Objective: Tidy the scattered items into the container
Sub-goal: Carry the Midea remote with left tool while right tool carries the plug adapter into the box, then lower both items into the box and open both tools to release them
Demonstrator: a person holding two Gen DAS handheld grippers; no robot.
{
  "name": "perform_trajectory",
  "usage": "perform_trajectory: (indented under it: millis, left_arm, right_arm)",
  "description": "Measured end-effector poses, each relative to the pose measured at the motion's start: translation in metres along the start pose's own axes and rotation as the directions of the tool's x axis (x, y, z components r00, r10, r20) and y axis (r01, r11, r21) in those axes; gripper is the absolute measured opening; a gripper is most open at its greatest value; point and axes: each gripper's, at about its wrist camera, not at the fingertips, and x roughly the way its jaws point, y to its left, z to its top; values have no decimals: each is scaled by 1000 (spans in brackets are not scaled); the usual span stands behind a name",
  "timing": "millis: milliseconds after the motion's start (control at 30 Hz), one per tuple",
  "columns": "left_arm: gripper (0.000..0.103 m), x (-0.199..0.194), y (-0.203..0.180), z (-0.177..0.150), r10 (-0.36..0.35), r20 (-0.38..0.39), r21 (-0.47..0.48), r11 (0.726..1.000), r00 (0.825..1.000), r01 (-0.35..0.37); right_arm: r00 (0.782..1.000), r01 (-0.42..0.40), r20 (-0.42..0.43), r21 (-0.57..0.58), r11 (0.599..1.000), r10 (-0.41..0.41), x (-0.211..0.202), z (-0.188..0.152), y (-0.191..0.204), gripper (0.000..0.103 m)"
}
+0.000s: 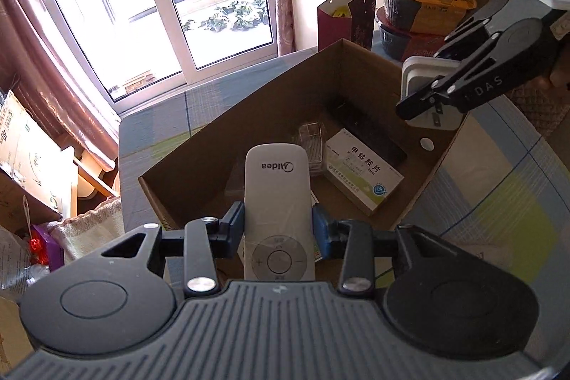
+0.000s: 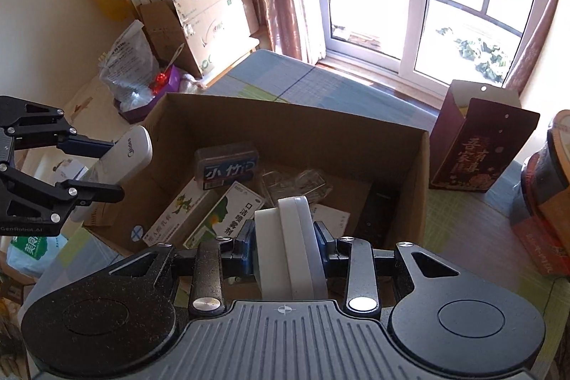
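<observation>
My left gripper (image 1: 278, 230) is shut on a white Midea remote (image 1: 276, 198), held over the near edge of the open cardboard box (image 1: 270, 102). The same remote (image 2: 124, 159) and left gripper (image 2: 107, 166) show at the left of the right wrist view, above the box's left rim. My right gripper (image 2: 288, 248) is shut on a white plug adapter (image 2: 290, 244), held above the box (image 2: 409, 173); this adapter (image 1: 427, 91) hangs over the box's right wall in the left wrist view. Inside lie medicine boxes (image 1: 363, 173), a black remote (image 2: 377, 212) and a clear packet (image 2: 295, 184).
Stacked instant noodle bowls (image 1: 420, 9) and a dark red paper bag (image 2: 477, 145) stand behind the box on the checked tablecloth (image 1: 498, 187). Cartons and bags (image 2: 199, 16) crowd the floor by the window. A small white disc (image 1: 426, 143) rests on the box's right rim.
</observation>
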Motion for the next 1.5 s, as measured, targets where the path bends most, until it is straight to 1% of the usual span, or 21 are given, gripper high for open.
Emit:
perform_trajectory:
  millis: [267, 467, 633, 800, 1033, 1333, 1500]
  left_arm:
    - [35, 40, 5, -10, -7, -72, -61, 998, 997, 2]
    - [35, 62, 10, -16, -8, -123, -110, 994, 992, -5]
    - [35, 74, 12, -20, -13, -149, -145, 989, 989, -9]
    - [35, 83, 14, -24, -7, -168, -160, 987, 986, -21]
    - [35, 84, 14, -24, -3, -165, -165, 986, 986, -25]
    - [35, 79, 16, -24, 27, -157, -143, 988, 987, -50]
    - [35, 76, 17, -23, 39, -151, -134, 989, 988, -60]
  right_arm:
    - [998, -14, -54, 10, 1000, 15, 48, -2, 3, 36]
    - [995, -26, -94, 45, 999, 30, 75, -8, 5, 36]
    - [993, -41, -111, 79, 996, 50, 91, -12, 10, 36]
    - [992, -45, -115, 90, 995, 56, 95, -13, 12, 36]
    - [991, -49, -116, 105, 993, 61, 99, -13, 13, 36]
    - [989, -62, -123, 111, 992, 76, 107, -16, 19, 36]
    - [985, -90, -138, 90, 992, 102, 111, -15, 24, 37]
